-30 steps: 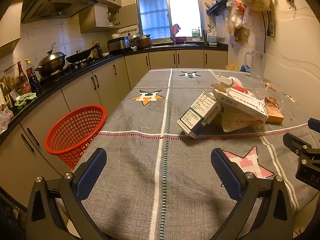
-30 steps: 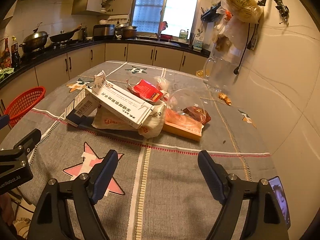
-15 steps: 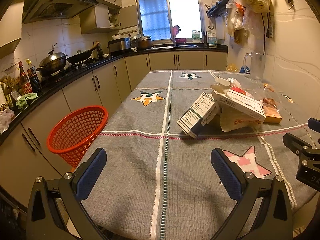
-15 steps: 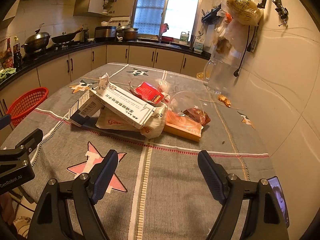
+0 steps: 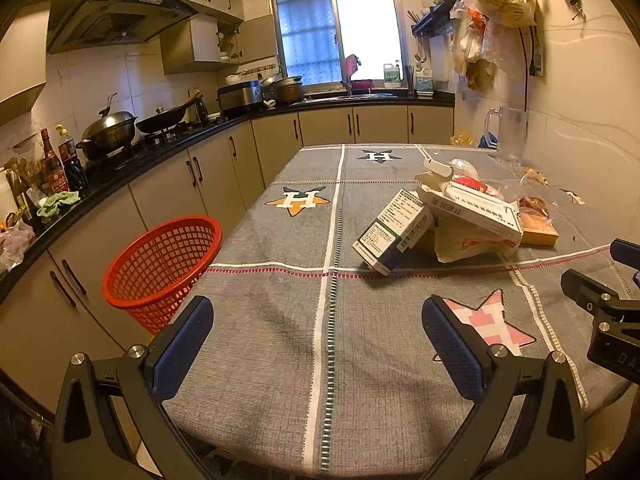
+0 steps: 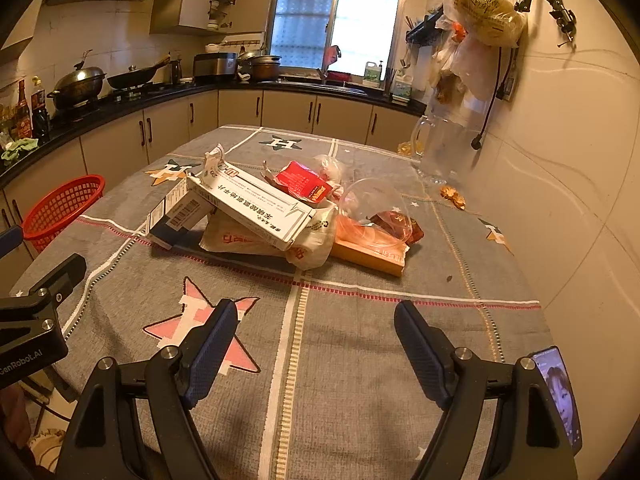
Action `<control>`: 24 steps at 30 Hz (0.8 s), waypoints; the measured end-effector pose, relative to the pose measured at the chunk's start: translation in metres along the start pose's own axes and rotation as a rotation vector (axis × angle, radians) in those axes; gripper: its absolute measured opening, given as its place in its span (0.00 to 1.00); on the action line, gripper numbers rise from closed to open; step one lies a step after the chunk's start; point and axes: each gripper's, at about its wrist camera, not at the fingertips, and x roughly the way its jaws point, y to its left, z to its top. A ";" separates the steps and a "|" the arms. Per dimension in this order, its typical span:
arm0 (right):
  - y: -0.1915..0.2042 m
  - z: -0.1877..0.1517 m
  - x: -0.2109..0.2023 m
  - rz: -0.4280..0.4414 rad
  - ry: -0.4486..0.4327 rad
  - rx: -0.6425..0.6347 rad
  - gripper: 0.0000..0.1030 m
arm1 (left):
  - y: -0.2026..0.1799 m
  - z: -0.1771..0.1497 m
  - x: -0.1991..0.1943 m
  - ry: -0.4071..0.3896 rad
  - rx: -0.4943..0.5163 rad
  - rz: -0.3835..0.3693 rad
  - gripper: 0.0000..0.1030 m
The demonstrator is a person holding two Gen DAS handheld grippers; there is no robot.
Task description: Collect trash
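Two tongs hover over the near end of a table (image 5: 280,360) covered with a grey cloth bearing star patches. The left tongs (image 5: 318,344) have their blue pads wide apart with nothing between them, and the right tongs (image 6: 316,344) stand just as wide apart and empty. The trash sits in one heap near the middle of the table, toward its right side, well ahead of both tongs. In it are three boxes: a small white and dark box (image 5: 394,230) tilted on its edge at the left of the heap, a long white box (image 6: 250,204) lying slanted across the top, and a flat orange box (image 6: 370,256) at the right, flat on the cloth. Under the long white box lies one crumpled white bag with red print (image 6: 272,246). One red packet (image 6: 304,180) rests behind the long box, and one clear plastic bag (image 6: 372,204) lies over the orange box. A few orange scraps (image 6: 452,196) lie apart, nearer the wall. One red mesh basket (image 5: 162,258) stands on the floor just beside the table's left edge. One clear jug (image 6: 436,152) stands at the far right of the table.
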 end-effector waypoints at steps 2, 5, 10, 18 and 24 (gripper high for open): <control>0.000 0.000 0.001 0.004 0.002 0.002 0.82 | 0.000 0.000 0.000 0.002 0.000 -0.001 1.00; -0.001 0.002 0.004 0.010 0.008 -0.001 0.81 | -0.001 0.002 0.005 0.013 0.010 -0.006 1.00; -0.010 0.009 0.016 0.066 0.020 0.002 0.78 | 0.004 0.012 0.024 0.059 0.011 -0.065 1.00; -0.012 0.020 0.026 0.190 0.016 -0.029 0.70 | 0.006 0.034 0.056 0.092 0.044 -0.158 1.00; -0.021 0.029 0.032 0.313 0.033 -0.010 0.69 | -0.009 0.053 0.085 0.134 0.163 -0.270 0.99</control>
